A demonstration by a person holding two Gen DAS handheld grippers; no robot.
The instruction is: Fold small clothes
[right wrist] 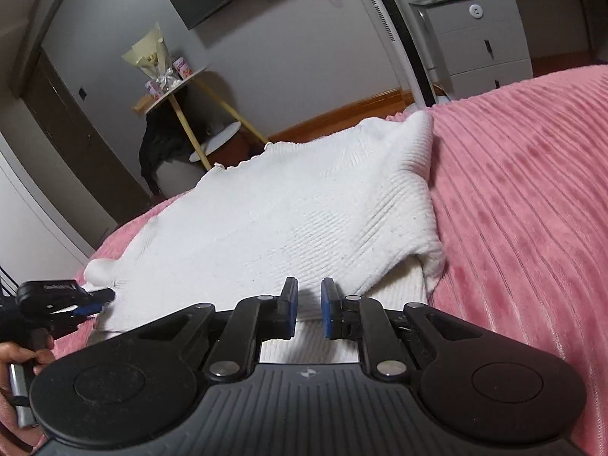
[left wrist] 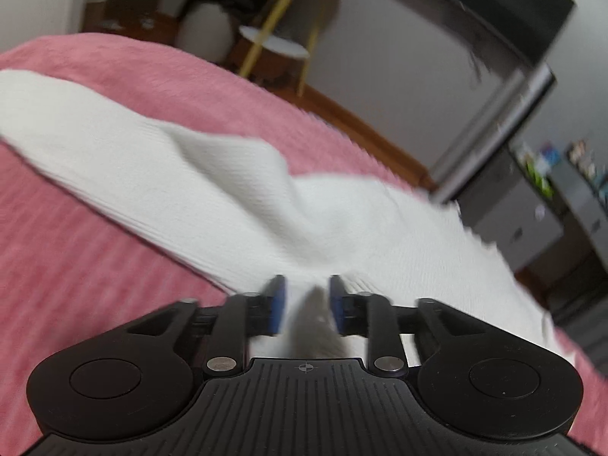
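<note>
A white ribbed knit garment (right wrist: 288,205) lies spread on the pink bedspread (right wrist: 524,197), its right side folded over a lower layer. My right gripper (right wrist: 309,304) sits at the garment's near edge, jaws almost together, pinching the upper layer. My left gripper (left wrist: 306,296) holds a bunched fold of the same garment (left wrist: 212,197) between its blue pads, and a raised ridge of cloth runs away from them. From the right wrist camera, the left gripper (right wrist: 95,300) appears at the garment's left corner, with a hand on its handle.
Beyond the bed's far edge stand a round side table with yellow legs (right wrist: 190,114), a white stool with dark clothing (right wrist: 171,159) and a grey drawer unit (right wrist: 478,38). Pink bedspread stretches wide to the right of the garment.
</note>
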